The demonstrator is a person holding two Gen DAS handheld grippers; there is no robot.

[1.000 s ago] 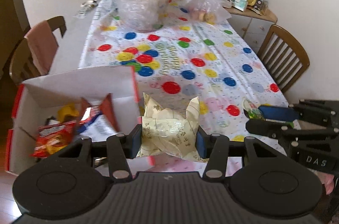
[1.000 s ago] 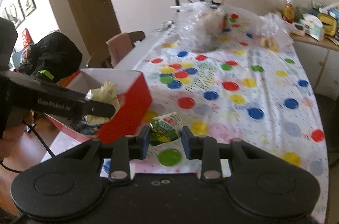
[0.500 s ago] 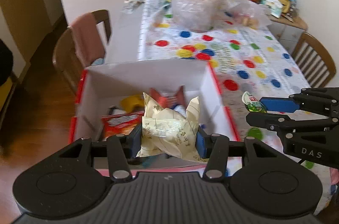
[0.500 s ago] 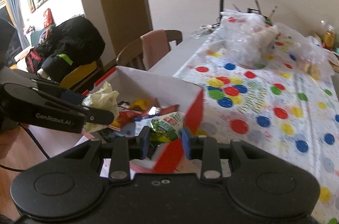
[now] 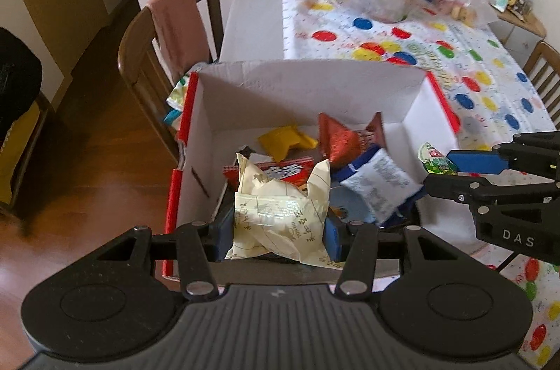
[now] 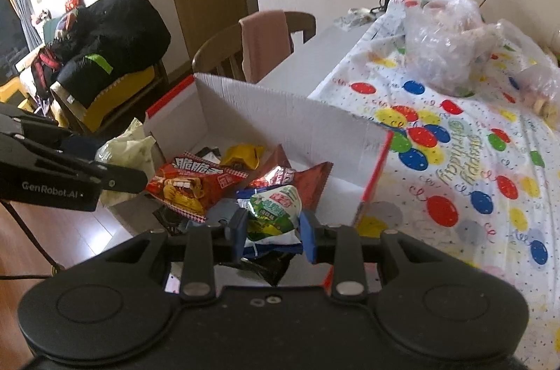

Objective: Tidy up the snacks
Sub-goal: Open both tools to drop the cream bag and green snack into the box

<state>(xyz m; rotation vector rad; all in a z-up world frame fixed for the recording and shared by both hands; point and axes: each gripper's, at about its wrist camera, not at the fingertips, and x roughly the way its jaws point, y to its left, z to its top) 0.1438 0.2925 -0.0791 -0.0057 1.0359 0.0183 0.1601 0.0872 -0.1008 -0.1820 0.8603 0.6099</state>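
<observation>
Centre frame, both wrist views: both grippers sit over the open box [image 5: 308,83], each loaded. Left hand-held gripper [image 5: 278,230] is clamped on a cream packet [image 5: 280,212], low centre of its view, above the near-left part of the box. Right hand-held gripper [image 6: 273,224] is pinching a green-and-white packet [image 6: 274,209], low centre of its view, above the near-right part.

Box already holds a red chip bag [image 6: 190,182], yellow packet [image 5: 285,140], brown wrapper [image 5: 341,142] and white-blue pouch [image 5: 379,182]. It stands at the edge of the tabletop [image 6: 472,160], lower left of the dotted cloth.

Step, as I read it: drop both packets in the box.

How to do it well:
- Get each packet fully inside the walls before letting go; near wall is hidden under the gripper bodies, so the margin there can't be checked.
- Go low; packets are light and crinkly and may slide off the pile.
- Aim the cream one at the bare floor on the left side.
- Release one at a time; the two fingertips are close together.
</observation>
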